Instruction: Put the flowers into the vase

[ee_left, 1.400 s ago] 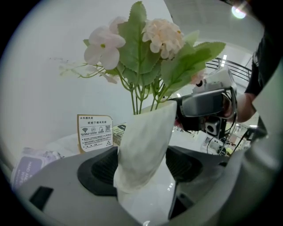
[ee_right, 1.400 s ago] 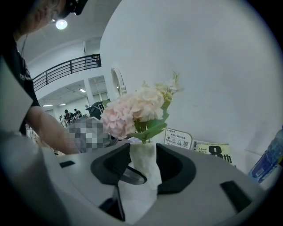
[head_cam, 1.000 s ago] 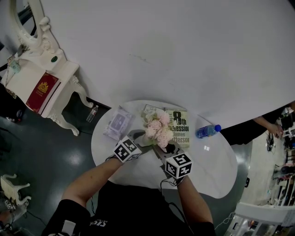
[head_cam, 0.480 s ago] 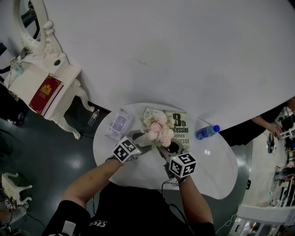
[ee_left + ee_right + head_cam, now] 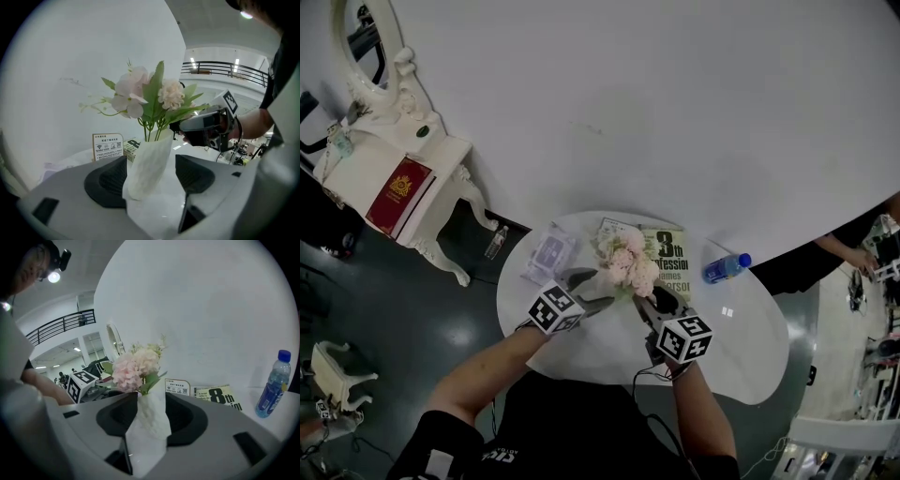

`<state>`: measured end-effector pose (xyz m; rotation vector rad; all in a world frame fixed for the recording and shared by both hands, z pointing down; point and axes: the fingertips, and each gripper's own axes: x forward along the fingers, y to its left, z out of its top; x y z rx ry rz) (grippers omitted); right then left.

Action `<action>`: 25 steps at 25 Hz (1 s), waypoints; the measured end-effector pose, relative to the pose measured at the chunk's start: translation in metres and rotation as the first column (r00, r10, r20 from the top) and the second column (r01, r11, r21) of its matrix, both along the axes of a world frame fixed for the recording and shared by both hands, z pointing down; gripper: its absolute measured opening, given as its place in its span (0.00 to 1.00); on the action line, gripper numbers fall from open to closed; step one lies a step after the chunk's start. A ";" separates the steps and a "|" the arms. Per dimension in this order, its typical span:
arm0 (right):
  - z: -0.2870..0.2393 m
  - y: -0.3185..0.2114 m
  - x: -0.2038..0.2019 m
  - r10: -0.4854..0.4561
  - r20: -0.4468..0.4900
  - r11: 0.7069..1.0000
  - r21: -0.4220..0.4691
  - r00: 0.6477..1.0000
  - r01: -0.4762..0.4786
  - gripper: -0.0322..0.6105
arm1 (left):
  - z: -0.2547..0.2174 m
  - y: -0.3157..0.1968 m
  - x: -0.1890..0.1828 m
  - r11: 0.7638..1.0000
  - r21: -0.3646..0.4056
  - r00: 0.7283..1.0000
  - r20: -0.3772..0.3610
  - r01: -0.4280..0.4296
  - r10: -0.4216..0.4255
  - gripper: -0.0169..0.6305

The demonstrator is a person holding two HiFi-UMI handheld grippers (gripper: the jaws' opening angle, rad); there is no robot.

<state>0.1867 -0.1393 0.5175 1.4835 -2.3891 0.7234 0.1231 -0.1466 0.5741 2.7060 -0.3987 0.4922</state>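
Pink and white flowers stand in a white textured vase on the round white table. In the head view the blooms hide the vase. My left gripper reaches in from the left, open, with the vase between its jaws and a gap on the right-hand side. My right gripper comes from the right, open. In the right gripper view the vase shows between its pads, under the flowers. In the left gripper view the right gripper's tip is beside the vase rim.
Behind the vase lie a book, a small standing card and a packet. A blue-capped water bottle lies at the right. A white dresser stands at the far left on the floor. A person's arm shows at the right edge.
Both grippers have drawn back a little from the vase, the left one leftward and the right one rightward. The flowers and vase have stayed where they were.
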 end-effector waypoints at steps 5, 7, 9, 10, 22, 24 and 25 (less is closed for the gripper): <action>-0.001 0.014 0.009 0.045 0.002 0.999 0.005 0.999 -0.045 0.33 | -0.002 0.003 -0.013 1.000 -0.018 1.000 -0.013 0.007 -0.007 0.53; -0.001 0.018 0.009 0.061 0.005 0.998 0.007 0.998 -0.061 0.33 | -0.004 0.005 -0.017 1.000 -0.019 1.000 -0.021 0.003 -0.003 0.51; -0.001 0.022 0.009 0.075 0.007 0.997 0.008 0.997 -0.075 0.33 | -0.006 0.008 -0.020 1.000 -0.018 1.000 -0.027 -0.009 0.008 0.50; -0.001 0.024 0.008 0.081 0.009 0.997 0.009 0.997 -0.081 0.33 | -0.007 0.011 -0.021 1.000 -0.017 0.999 -0.028 -0.016 0.015 0.49; -0.009 0.043 -0.012 0.144 0.002 0.989 0.042 0.990 -0.144 0.33 | -0.024 0.021 -0.042 0.999 -0.025 0.997 -0.072 -0.034 0.032 0.39; -0.009 0.049 -0.016 0.142 -0.007 0.989 0.045 0.990 -0.142 0.33 | -0.029 0.023 -0.042 0.999 -0.018 0.996 -0.085 -0.030 0.028 0.37; -0.010 0.051 -0.017 0.141 -0.012 0.989 0.046 0.990 -0.140 0.33 | -0.032 0.025 -0.042 0.999 -0.015 0.995 -0.092 -0.030 0.029 0.36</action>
